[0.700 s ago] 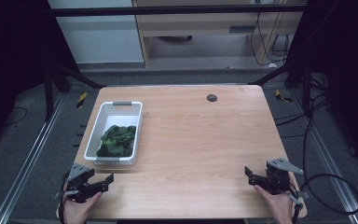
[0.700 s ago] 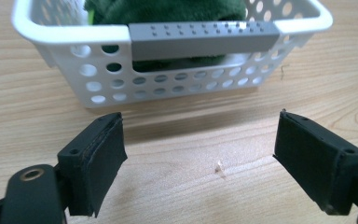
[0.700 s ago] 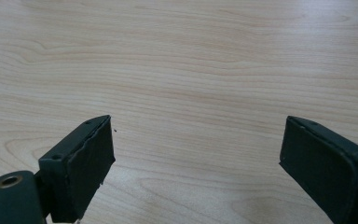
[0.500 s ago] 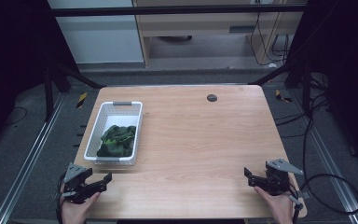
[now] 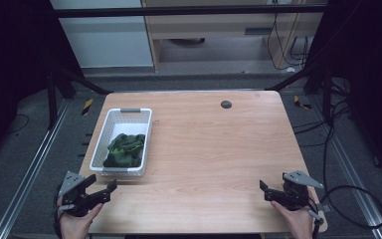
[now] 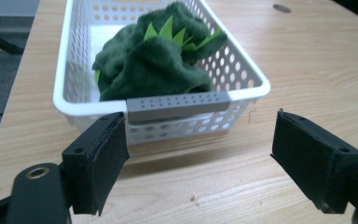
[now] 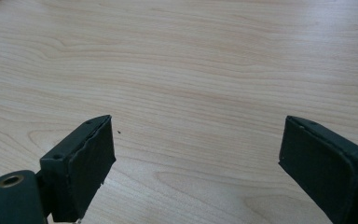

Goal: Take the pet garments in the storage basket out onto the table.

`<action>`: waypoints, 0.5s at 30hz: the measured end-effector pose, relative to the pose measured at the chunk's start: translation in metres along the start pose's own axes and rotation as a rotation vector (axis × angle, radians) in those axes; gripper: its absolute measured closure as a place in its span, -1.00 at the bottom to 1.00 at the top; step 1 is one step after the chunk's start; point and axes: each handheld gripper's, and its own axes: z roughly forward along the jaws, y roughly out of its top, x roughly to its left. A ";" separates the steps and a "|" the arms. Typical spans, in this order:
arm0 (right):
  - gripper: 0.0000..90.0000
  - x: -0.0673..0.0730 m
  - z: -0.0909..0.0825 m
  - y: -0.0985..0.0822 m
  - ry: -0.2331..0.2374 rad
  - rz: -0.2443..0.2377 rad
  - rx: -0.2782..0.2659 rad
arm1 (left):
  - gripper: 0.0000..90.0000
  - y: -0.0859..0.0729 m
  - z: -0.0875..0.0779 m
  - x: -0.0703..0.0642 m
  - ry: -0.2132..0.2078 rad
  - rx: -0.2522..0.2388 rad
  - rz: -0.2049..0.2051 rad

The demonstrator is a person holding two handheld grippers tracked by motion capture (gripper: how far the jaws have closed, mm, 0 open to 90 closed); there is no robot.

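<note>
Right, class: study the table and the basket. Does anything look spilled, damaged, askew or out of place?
Nothing stands out. The white basket sits upright near the table's left edge, and the green plush cloth lies bunched inside it, nothing spilled. Both tools, left and right, are open and hold nothing.

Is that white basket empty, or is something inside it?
Not empty. The white basket holds a crumpled dark green plush cloth with lighter green points, heaped above its rim.

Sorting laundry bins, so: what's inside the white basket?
The white basket holds a dark green plush cloth with lighter green pointed bits. Anything under it is hidden; some bare white floor shows at the far end.
</note>
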 end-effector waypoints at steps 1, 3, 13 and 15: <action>-0.78 0.000 0.000 0.000 -0.001 -0.006 0.000 | -0.62 0.002 -0.002 0.000 -0.004 -0.003 0.000; -0.78 0.001 0.002 -0.001 0.005 -0.012 0.005 | -0.62 0.005 -0.004 0.000 -0.005 -0.010 0.004; -0.78 0.004 0.004 -0.002 -0.005 -0.046 0.012 | -0.62 0.025 -0.008 -0.002 -0.013 -0.025 0.032; -0.78 0.003 0.003 -0.002 -0.010 -0.047 0.007 | -0.62 0.030 -0.009 -0.003 -0.018 -0.031 0.040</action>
